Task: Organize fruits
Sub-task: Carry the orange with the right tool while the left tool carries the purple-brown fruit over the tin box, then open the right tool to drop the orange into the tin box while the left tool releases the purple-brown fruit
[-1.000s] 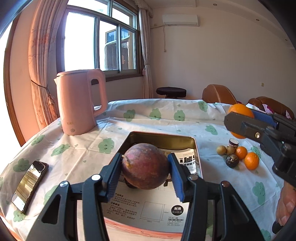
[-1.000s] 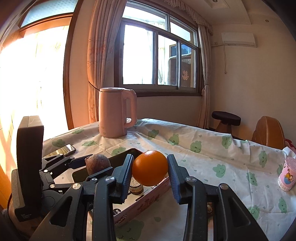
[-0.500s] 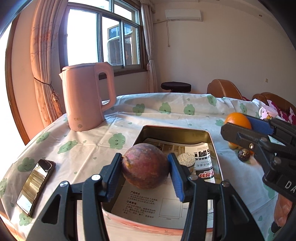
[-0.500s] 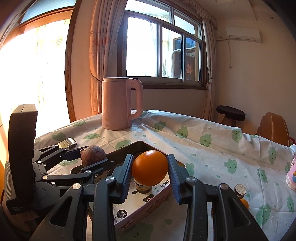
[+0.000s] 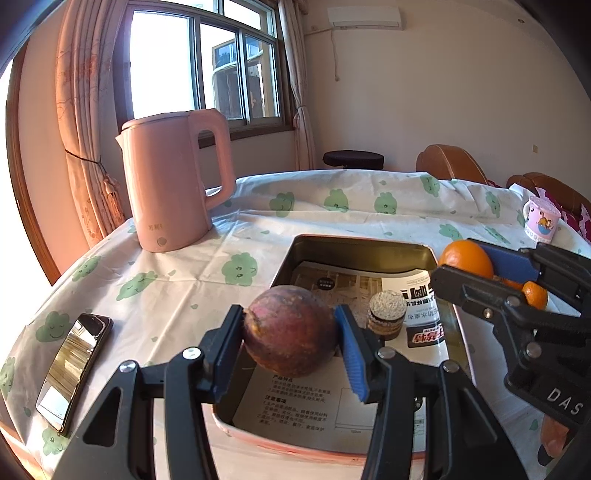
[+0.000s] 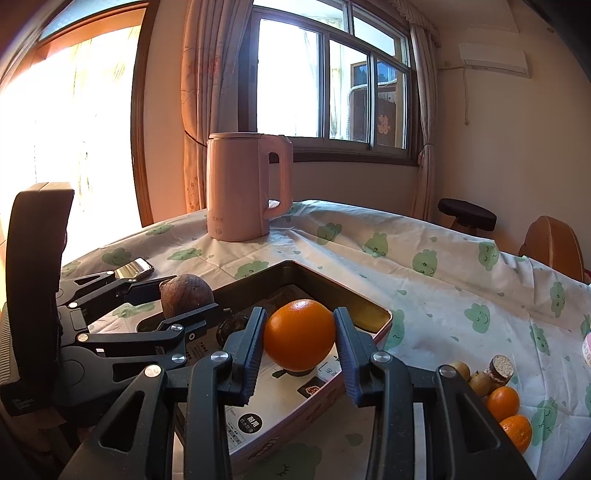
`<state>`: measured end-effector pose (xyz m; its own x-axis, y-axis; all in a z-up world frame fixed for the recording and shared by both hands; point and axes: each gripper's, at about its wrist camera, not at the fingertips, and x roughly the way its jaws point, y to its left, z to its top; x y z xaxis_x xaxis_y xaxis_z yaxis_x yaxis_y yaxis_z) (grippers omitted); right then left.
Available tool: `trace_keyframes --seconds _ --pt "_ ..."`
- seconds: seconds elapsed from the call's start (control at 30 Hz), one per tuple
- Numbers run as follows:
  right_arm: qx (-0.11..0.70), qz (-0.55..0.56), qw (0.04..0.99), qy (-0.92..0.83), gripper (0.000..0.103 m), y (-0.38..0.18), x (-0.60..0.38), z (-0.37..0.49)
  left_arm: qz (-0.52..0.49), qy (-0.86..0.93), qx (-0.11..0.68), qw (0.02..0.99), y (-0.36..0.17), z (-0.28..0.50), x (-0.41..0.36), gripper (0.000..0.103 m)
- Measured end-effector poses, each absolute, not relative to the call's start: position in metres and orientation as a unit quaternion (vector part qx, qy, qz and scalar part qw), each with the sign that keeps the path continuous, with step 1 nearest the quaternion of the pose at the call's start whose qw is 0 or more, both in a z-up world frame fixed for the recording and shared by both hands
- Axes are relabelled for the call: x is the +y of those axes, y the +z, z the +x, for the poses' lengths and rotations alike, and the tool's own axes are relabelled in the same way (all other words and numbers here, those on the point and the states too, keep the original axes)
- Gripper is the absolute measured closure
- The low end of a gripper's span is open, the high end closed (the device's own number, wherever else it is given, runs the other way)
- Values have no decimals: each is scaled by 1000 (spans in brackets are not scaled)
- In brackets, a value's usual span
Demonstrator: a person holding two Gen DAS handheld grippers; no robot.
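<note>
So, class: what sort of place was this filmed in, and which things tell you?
Most likely a room in a home: a table with a cloud-print cloth, a pink kettle by a curtained window, and a wall air conditioner.

Sunlit room w/ cream walls: big brown-framed window (image 6: 332,85) & pinkish curtains (image 5: 81,110) upper left, AC unit (image 5: 364,18) top right, black stool (image 6: 467,214) & brown chair (image 6: 552,243) mid-right.

Strong daylight through window (image 6: 332,88), blown white at left edge in right-wrist view. Warm orange cast on curtain (image 5: 85,122). Glare on phone (image 5: 70,365) screen. Fisheye bends frame edges, dark vignette in corners. Focus sharp; soft shadows on tabletop (image 5: 207,273).
</note>
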<state>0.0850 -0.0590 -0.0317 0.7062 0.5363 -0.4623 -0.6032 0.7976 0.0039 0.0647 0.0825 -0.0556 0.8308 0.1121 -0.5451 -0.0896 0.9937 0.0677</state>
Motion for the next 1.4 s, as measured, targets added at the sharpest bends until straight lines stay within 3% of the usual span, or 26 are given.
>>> trace_keyframes --seconds 1.13,1.4 --pt "289 -94 897 320 63 -56 -41 100 40 60 321 944 -64 77 82 49" --pt "292 -85 899 317 60 -55 -44 102 35 68 315 946 -63 76 85 38"
